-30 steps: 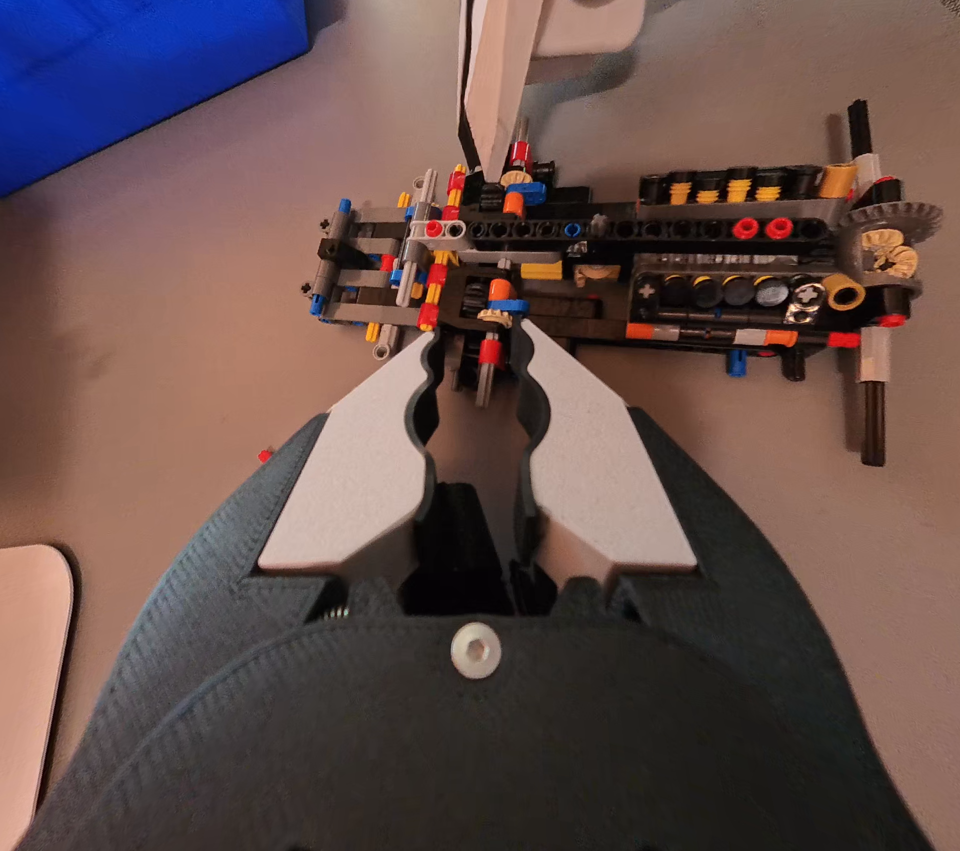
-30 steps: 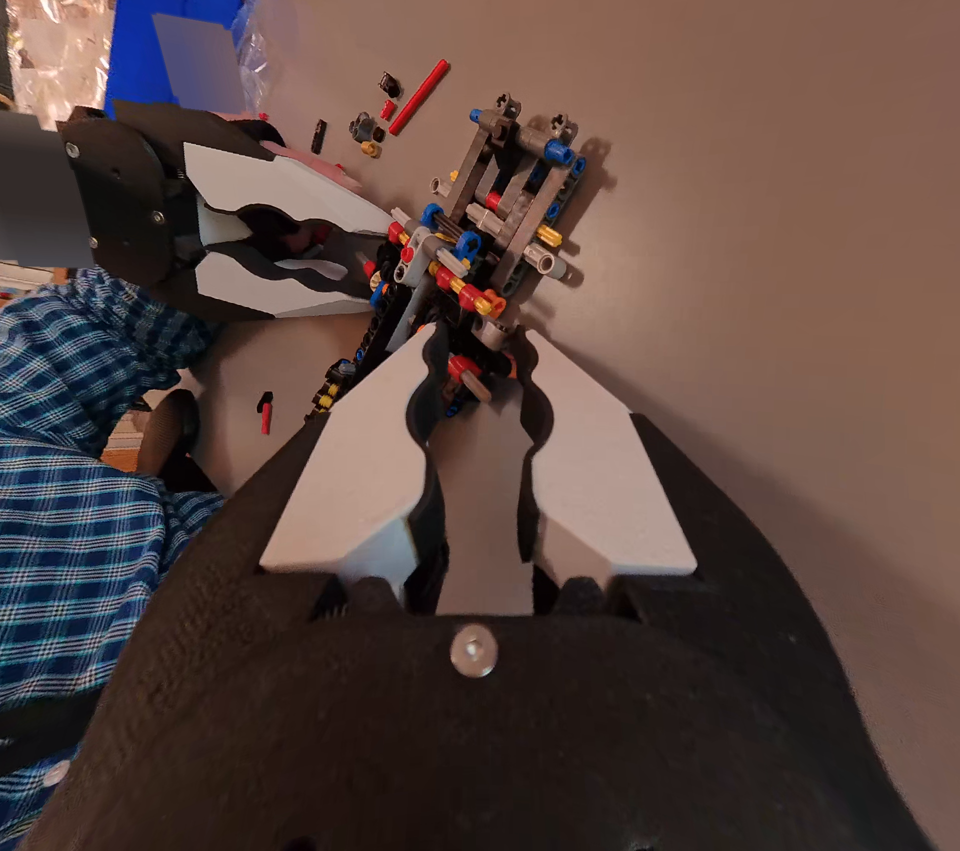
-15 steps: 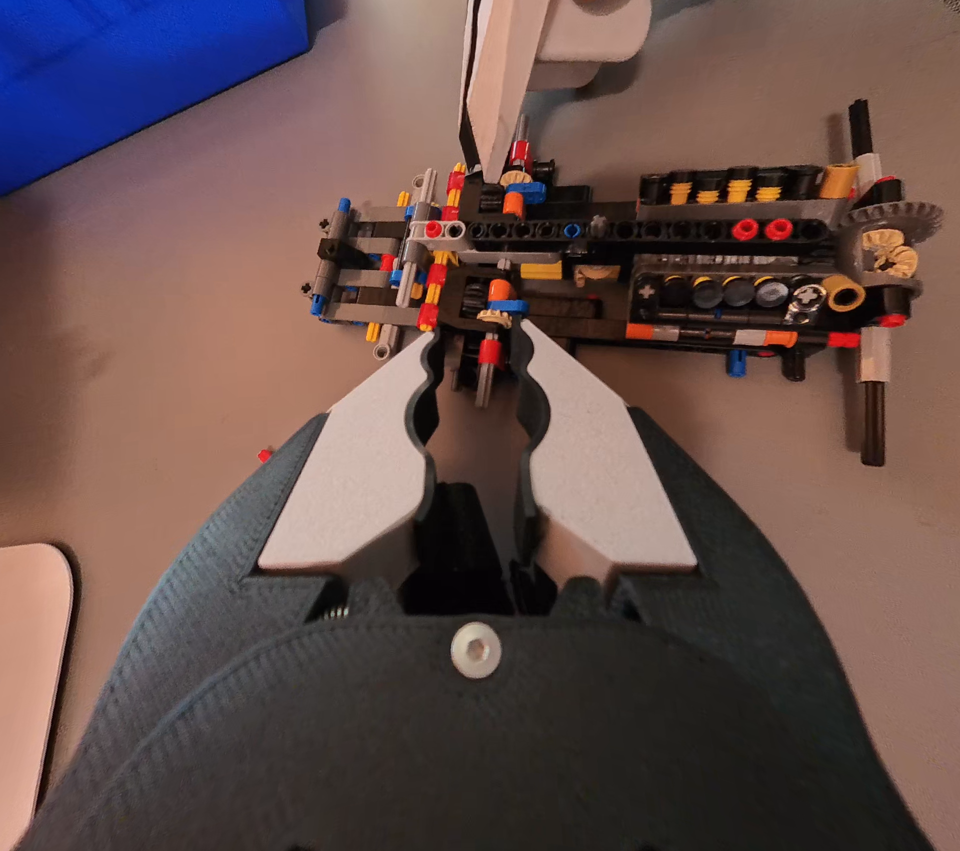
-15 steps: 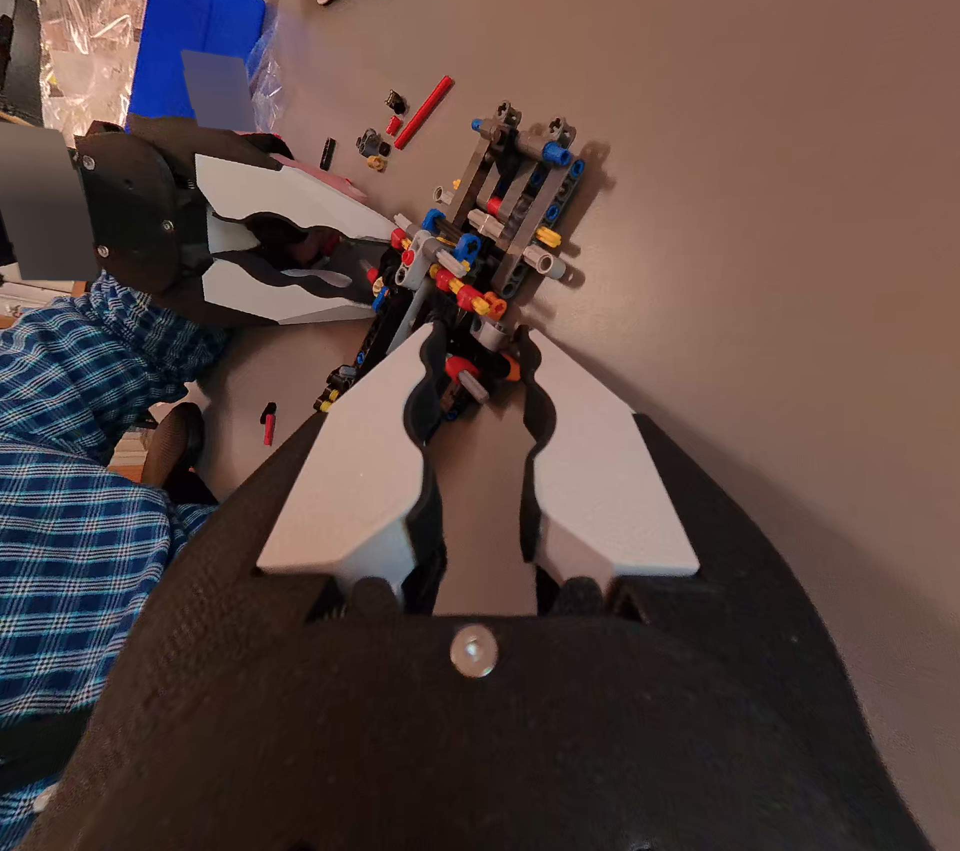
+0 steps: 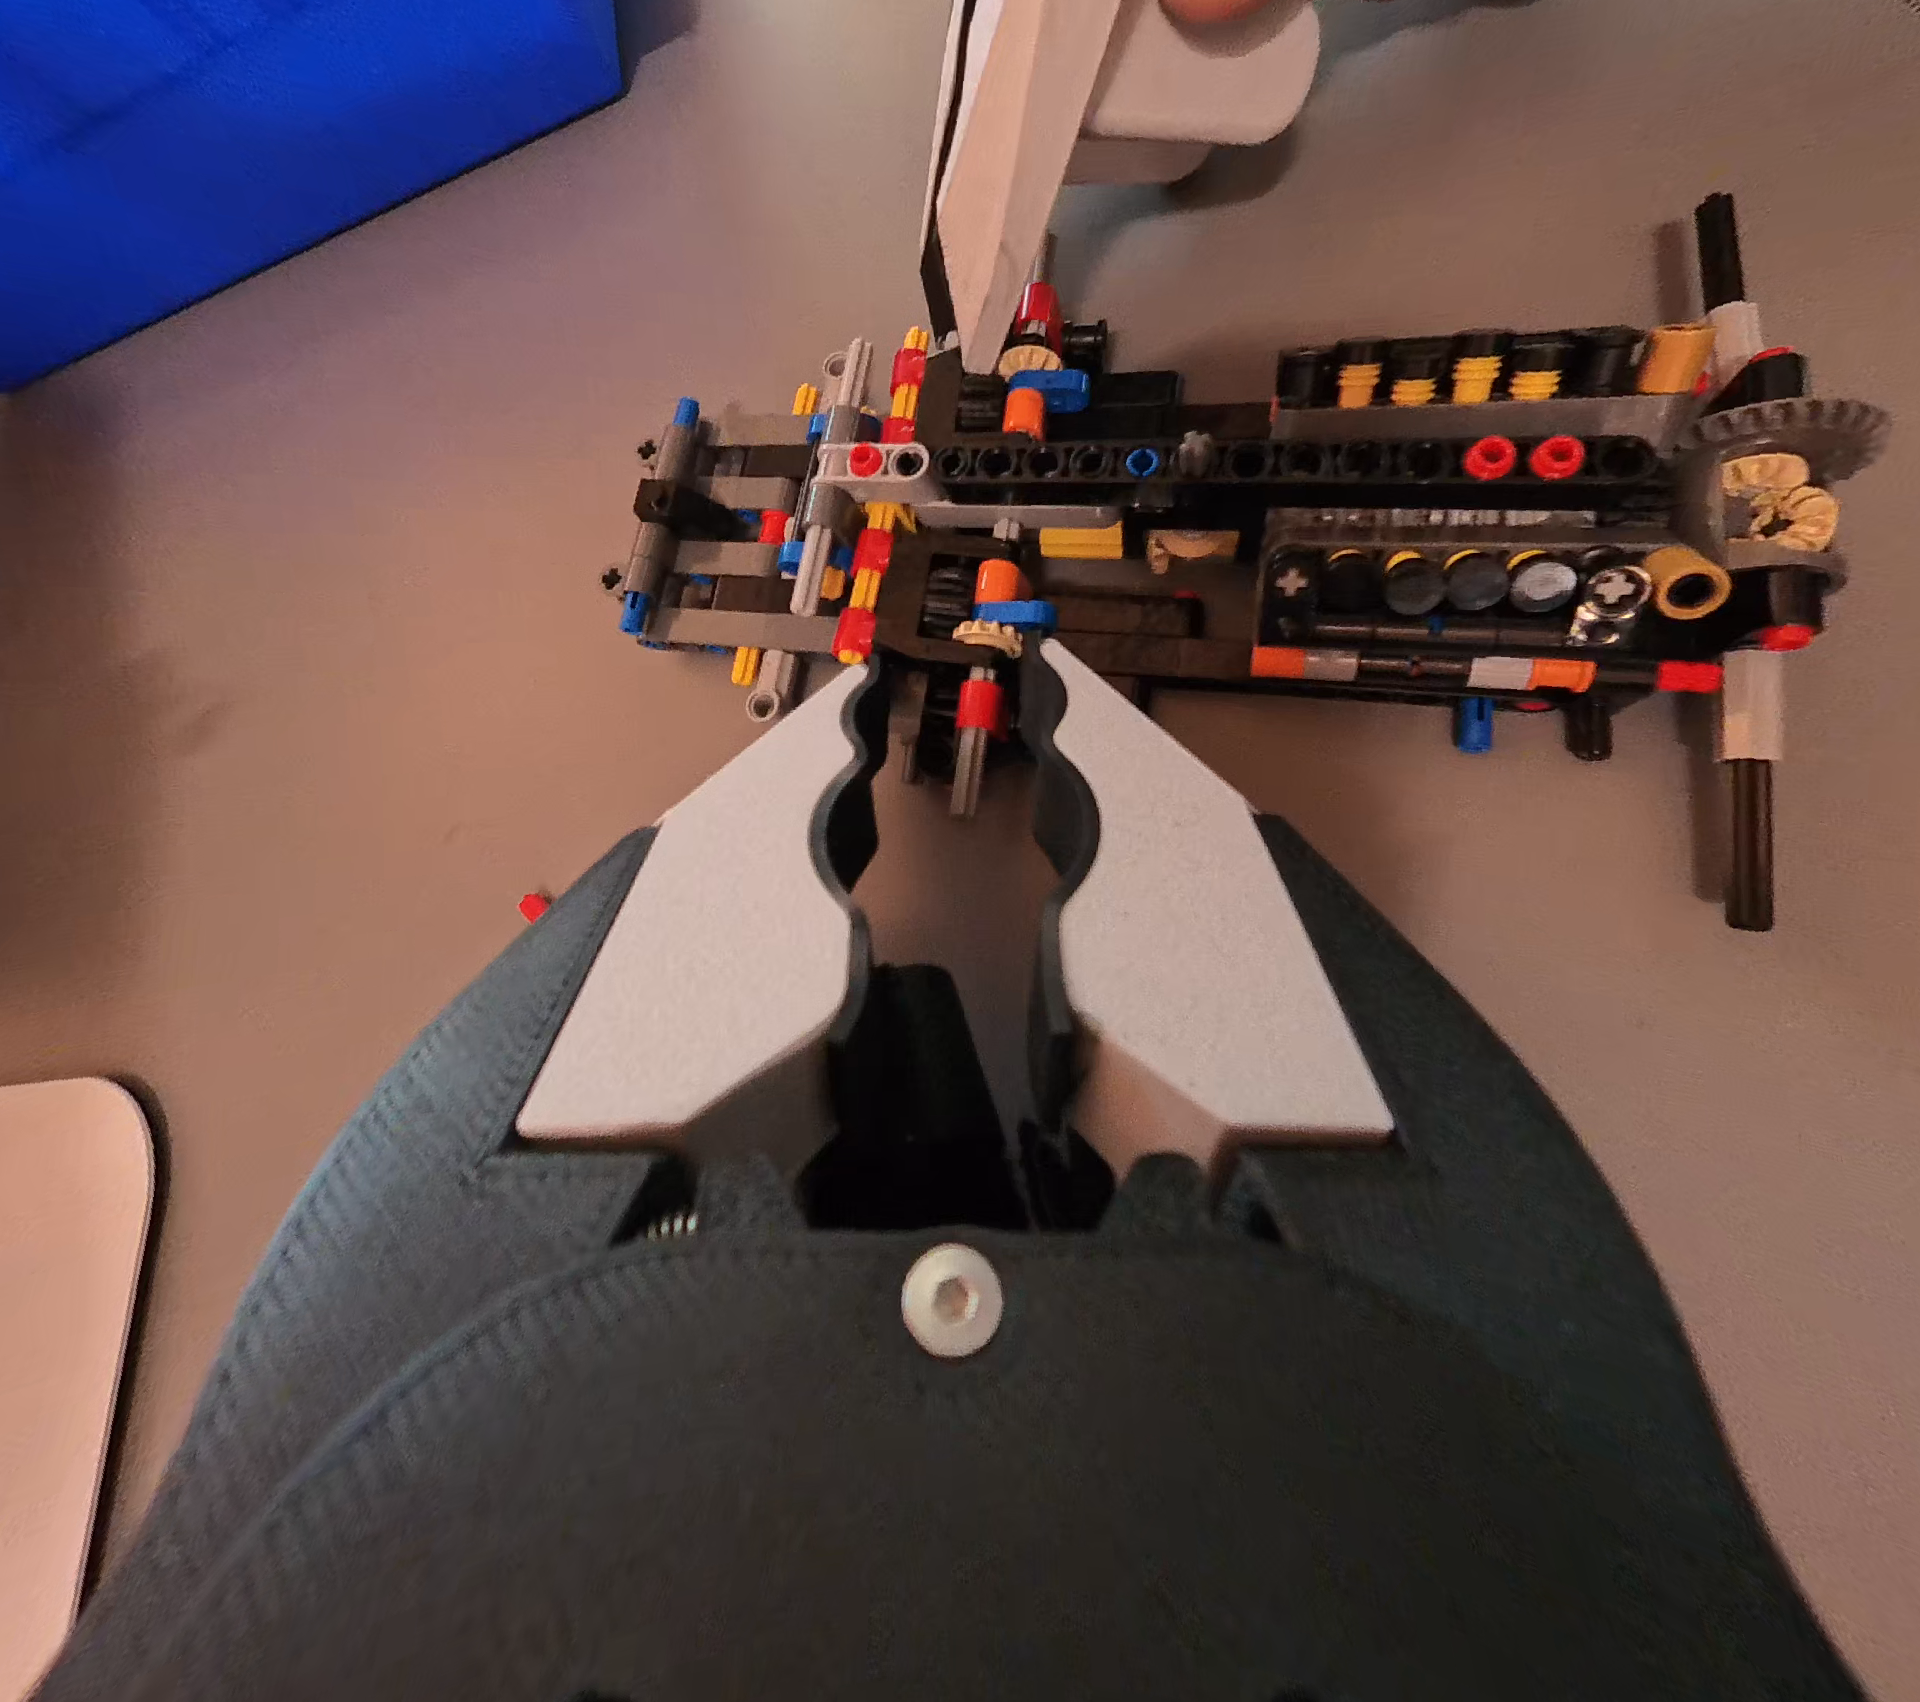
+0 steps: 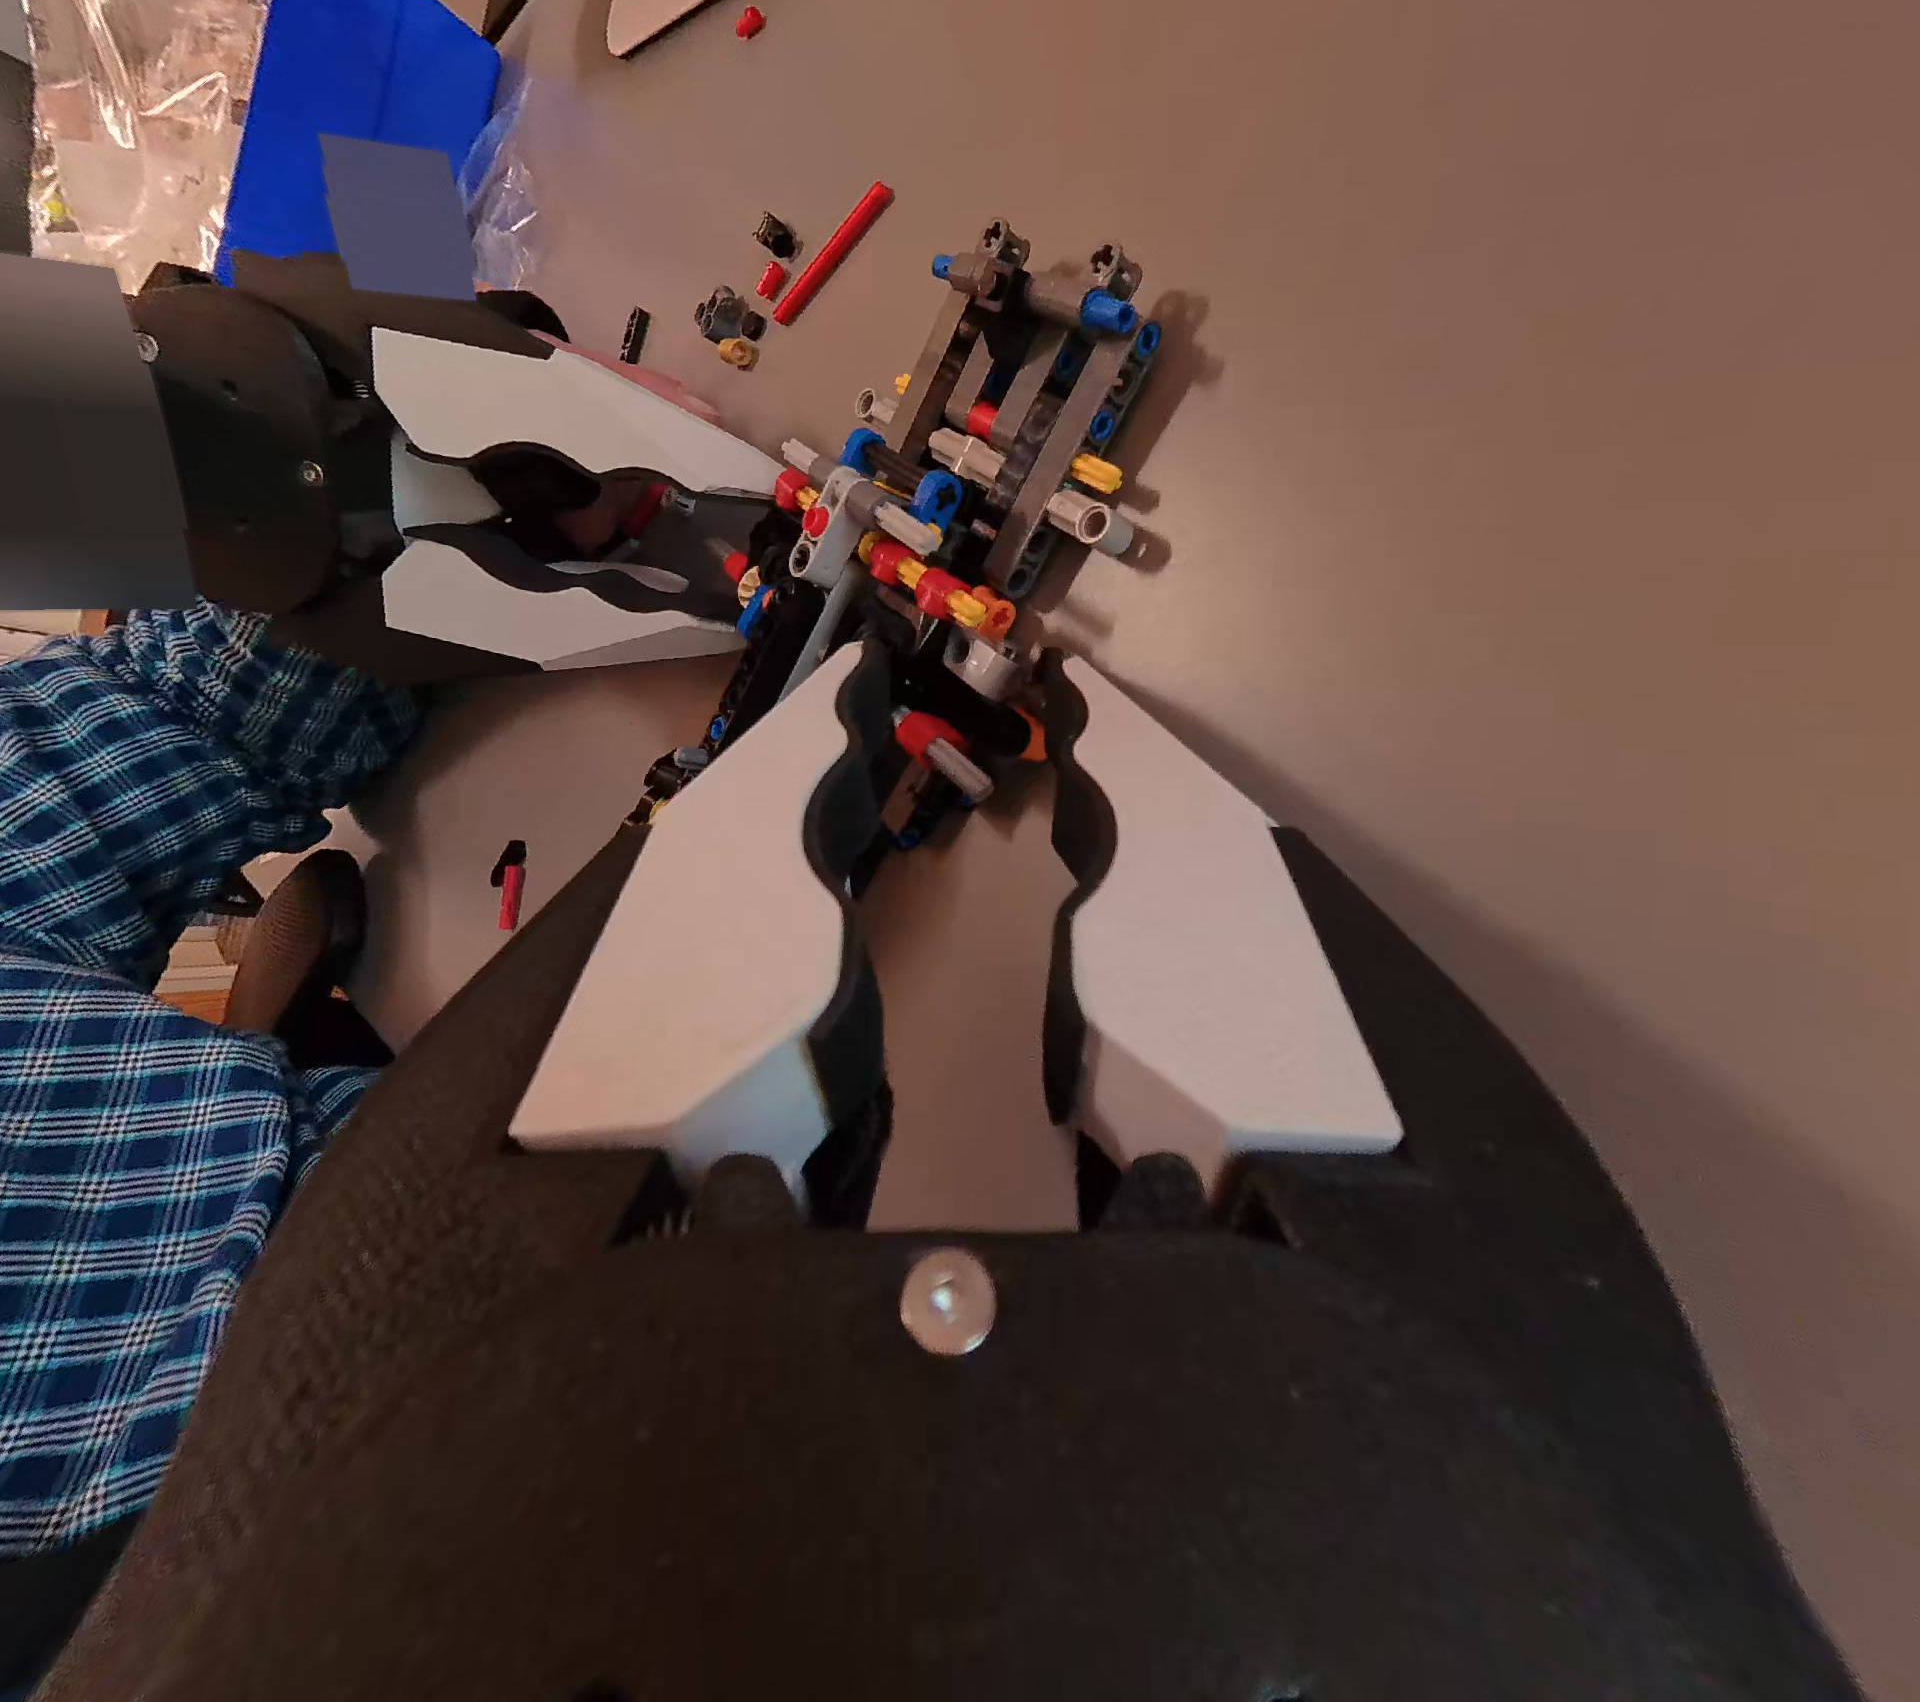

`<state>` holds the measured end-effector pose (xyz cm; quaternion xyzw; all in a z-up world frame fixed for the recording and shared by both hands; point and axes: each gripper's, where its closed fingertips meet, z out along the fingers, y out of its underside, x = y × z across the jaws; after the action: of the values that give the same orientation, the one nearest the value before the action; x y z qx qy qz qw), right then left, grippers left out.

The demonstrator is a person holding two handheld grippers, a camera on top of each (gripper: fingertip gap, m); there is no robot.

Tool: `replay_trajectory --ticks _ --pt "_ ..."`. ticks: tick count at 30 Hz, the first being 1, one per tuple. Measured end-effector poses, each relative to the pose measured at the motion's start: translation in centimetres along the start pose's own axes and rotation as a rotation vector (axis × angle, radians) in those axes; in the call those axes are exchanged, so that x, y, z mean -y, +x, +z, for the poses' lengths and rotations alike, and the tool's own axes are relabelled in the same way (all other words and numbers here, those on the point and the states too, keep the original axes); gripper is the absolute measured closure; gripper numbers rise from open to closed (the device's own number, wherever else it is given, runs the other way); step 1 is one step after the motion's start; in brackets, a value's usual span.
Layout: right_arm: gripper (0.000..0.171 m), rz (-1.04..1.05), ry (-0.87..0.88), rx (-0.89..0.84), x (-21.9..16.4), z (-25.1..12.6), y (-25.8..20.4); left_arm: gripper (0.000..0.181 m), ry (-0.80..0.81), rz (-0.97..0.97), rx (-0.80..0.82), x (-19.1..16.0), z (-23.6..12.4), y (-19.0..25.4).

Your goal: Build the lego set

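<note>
While parted, left gripper [image 5: 951, 676] jaws straddle a red-collared grey axle [image 5: 975, 733] on the lego chassis [image 5: 1195, 509] just ahead; beyond it right gripper [image 6: 956, 665], jaws also apart, flanks the opposite axle stub [image 6: 951, 753].

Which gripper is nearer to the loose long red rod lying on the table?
Left. The left gripper sits at the model's side facing the long red rod; the right gripper is at the opposite side.
</note>
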<state>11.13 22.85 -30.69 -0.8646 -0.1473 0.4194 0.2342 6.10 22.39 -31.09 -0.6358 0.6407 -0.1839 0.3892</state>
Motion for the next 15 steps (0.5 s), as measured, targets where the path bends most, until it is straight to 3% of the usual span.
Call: replay_trajectory --ticks 15 --pt "0.145 -0.059 0.022 -0.078 0.27 0.04 -0.06 0.157 -0.003 0.002 0.015 -0.10 -0.06 -0.09"
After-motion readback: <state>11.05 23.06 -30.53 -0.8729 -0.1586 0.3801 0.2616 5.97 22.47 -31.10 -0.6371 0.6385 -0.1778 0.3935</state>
